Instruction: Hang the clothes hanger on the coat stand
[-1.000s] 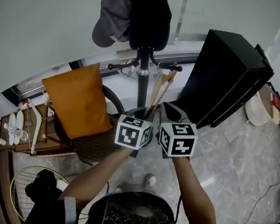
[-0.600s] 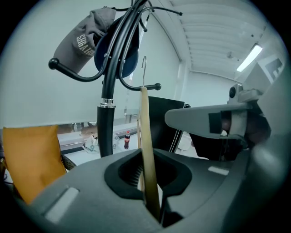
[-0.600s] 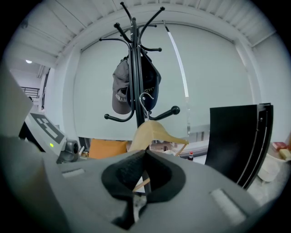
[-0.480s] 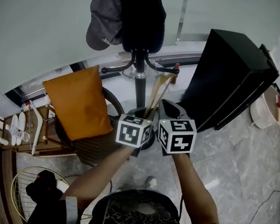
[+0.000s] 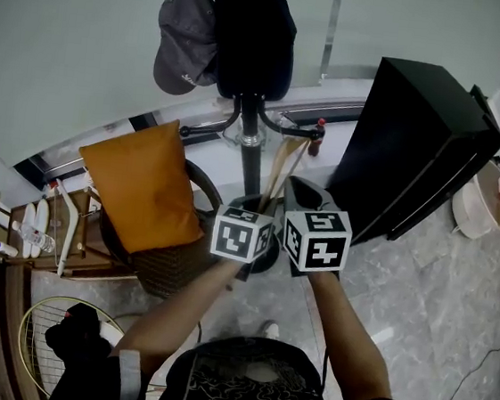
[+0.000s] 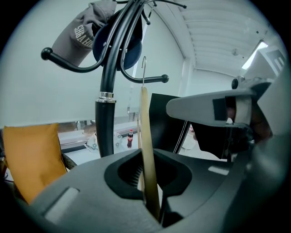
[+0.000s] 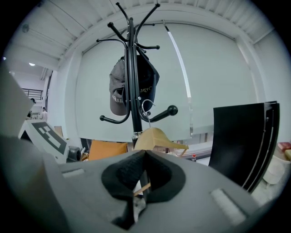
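We face a tall black coat stand [image 5: 253, 155] against a pale far wall, with a dark garment [image 5: 254, 34] and a grey cap [image 5: 183, 39] on its upper arms. A black cabinet [image 5: 418, 142] stands to the right and an orange cushion [image 5: 139, 187] lies to the left.

Between us and the stand, two tools side by side hold a wooden hanger [image 5: 282, 167] upright. The left gripper [image 6: 148, 179] has its jaws clamped on the hanger's wooden body, seen edge-on. The right gripper [image 7: 143, 175] has its jaws pressed together on the thin lower bar.

Over the last second the stand has drawn nearer, and the hanger's top has come up beside the stand's lower right arm [image 6: 154, 80]. The hanger's wire hook [image 6: 144, 68] now crosses that arm in the left gripper view, though we cannot tell whether they touch.

We judge the hanger is not yet hung. The hook needs to go over the arm and settle there before the jaws let go.
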The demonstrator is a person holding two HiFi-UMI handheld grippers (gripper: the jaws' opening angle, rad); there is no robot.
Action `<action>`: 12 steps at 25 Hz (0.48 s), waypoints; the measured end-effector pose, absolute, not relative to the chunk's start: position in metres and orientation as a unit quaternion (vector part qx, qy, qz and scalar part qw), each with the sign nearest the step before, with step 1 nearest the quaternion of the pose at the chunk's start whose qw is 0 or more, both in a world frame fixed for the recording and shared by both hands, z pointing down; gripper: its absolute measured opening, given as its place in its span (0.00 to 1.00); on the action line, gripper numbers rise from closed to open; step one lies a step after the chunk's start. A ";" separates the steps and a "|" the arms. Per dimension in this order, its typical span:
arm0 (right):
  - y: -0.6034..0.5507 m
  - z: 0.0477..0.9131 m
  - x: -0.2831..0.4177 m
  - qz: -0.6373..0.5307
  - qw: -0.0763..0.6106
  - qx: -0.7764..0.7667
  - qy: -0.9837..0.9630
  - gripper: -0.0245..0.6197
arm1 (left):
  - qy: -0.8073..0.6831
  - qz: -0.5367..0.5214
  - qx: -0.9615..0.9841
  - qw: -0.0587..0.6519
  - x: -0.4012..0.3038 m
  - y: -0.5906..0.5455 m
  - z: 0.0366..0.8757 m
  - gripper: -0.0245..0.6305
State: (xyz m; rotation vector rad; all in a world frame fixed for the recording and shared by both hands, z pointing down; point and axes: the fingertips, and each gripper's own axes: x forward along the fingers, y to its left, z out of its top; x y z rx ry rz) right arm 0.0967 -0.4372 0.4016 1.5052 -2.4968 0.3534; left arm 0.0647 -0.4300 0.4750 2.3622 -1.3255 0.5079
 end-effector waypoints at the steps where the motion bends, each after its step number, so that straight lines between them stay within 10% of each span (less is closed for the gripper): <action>1: -0.438 0.402 0.096 0.119 0.102 0.509 -0.846 0.04 | -0.473 0.182 0.840 0.192 0.064 -0.431 0.476 0.10; 12: -0.439 0.408 0.101 0.124 0.107 0.509 -0.845 0.04 | -0.478 0.194 0.833 0.198 0.065 -0.431 0.493 0.10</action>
